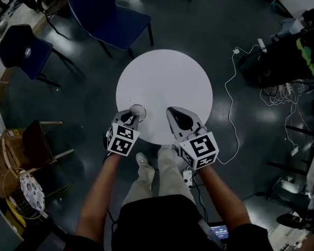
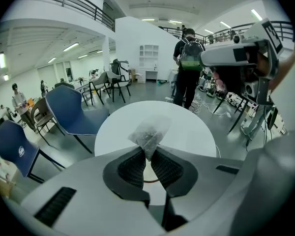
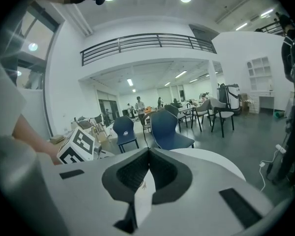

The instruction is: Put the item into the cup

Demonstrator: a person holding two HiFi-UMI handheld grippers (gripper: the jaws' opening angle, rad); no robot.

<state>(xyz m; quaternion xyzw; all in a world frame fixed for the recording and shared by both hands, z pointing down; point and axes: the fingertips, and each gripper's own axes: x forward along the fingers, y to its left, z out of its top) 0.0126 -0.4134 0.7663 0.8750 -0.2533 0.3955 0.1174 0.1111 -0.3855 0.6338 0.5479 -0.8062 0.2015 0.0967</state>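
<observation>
Left gripper [image 2: 148, 150] pinches the bag [image 2: 148, 132] in narrow fingers; center it over the cup [image 1: 137, 110] before opening. Right gripper [image 3: 148, 154] has its fingers closed.

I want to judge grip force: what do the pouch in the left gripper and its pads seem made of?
Pouch: thin translucent mesh or film, probably a tea bag; dark crumbs show through and it creases. Pads: matte black rubber or foam, judging by their fine ribbed texture.

We note the item [image 2: 148, 134], a translucent sachet with dark contents, clamped by one corner; the cup [image 1: 137, 110] stands upright on the counter [image 1: 167, 82].
</observation>
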